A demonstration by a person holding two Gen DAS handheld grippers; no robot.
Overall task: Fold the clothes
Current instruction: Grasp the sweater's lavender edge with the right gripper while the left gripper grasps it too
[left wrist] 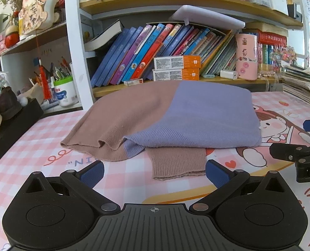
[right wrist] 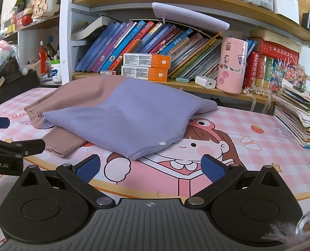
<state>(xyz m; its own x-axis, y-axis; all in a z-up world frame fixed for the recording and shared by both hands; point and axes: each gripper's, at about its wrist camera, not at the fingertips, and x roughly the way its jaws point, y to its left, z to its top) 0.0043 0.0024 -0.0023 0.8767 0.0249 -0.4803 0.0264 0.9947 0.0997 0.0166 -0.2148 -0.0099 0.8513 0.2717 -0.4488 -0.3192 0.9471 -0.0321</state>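
A knit sweater (left wrist: 175,115), half mauve-brown and half lavender, lies folded in a pile on the pink checked desk mat (left wrist: 40,146). A ribbed mauve cuff (left wrist: 178,163) sticks out from under its near edge. My left gripper (left wrist: 154,174) is open and empty, just in front of that cuff. In the right wrist view the sweater (right wrist: 134,117) lies ahead with its lavender half on top. My right gripper (right wrist: 150,167) is open and empty, a short way in front of the sweater's near corner.
A bookshelf (left wrist: 175,83) with leaning books, orange boxes and a pink canister (right wrist: 232,64) stands right behind the sweater. A stack of booklets (right wrist: 301,117) sits at the right. A black box (left wrist: 13,125) and pen cups are at the left.
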